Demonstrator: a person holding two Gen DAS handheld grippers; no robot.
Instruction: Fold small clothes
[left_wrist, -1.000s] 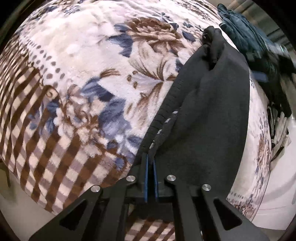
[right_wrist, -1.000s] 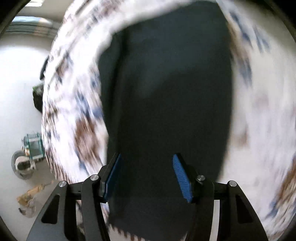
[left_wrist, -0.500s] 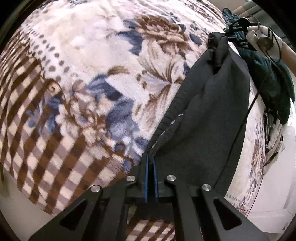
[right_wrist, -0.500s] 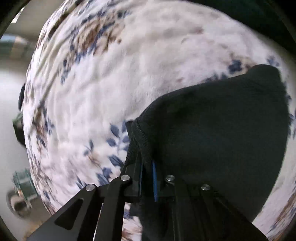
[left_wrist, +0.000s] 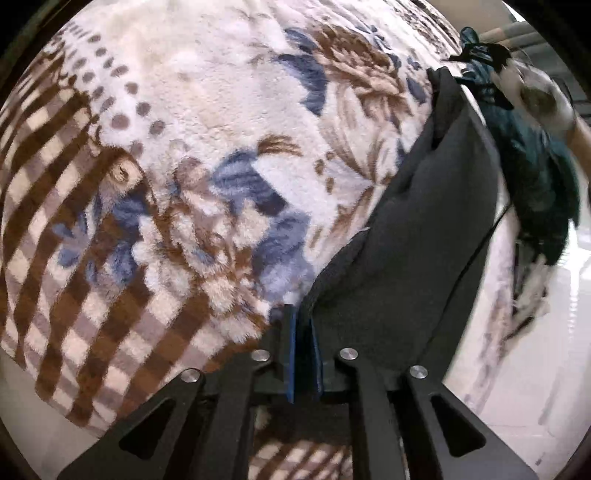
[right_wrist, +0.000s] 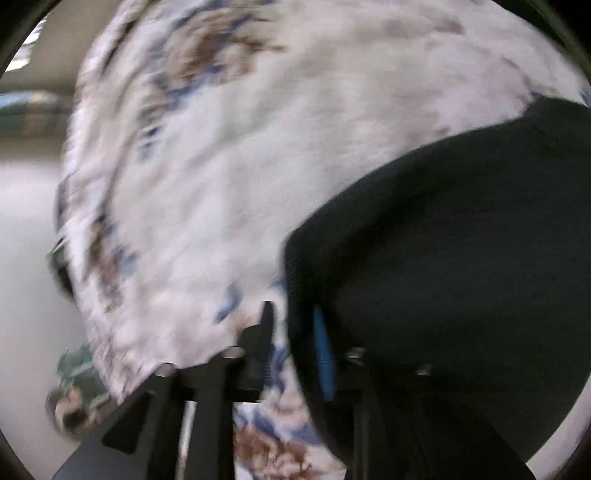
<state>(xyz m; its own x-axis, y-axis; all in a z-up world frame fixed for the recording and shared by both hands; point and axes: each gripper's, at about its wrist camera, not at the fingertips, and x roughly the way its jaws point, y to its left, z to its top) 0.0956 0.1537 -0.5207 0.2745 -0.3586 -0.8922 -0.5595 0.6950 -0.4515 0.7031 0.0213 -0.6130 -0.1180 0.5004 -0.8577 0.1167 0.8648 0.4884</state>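
Observation:
A black knit garment (left_wrist: 424, 221) lies lengthwise on a flowered plush blanket (left_wrist: 221, 129). My left gripper (left_wrist: 303, 332) is at its near hem. The jaws are opening, a narrow gap shows between the blue pads, and the hem still sits in that gap. In the blurred right wrist view the same black garment (right_wrist: 461, 258) fills the right side. My right gripper (right_wrist: 293, 332) is at its edge with the jaws opening. They stand clearly apart with the cloth edge between them and not pinched. The right gripper (left_wrist: 480, 55) also shows, blurred, at the garment's far end.
A dark teal garment (left_wrist: 543, 192) lies beyond the black one near the blanket's right edge, and a thin black cable (left_wrist: 480, 251) crosses in front of it. Pale floor (right_wrist: 22, 258) lies past the blanket (right_wrist: 258, 147), with blurred small items (right_wrist: 74, 387) on it.
Half a second ago both grippers were shut on the garment's edges. Now the left pads have parted a little and the right jaws stand wide apart. The right view is smeared by motion.

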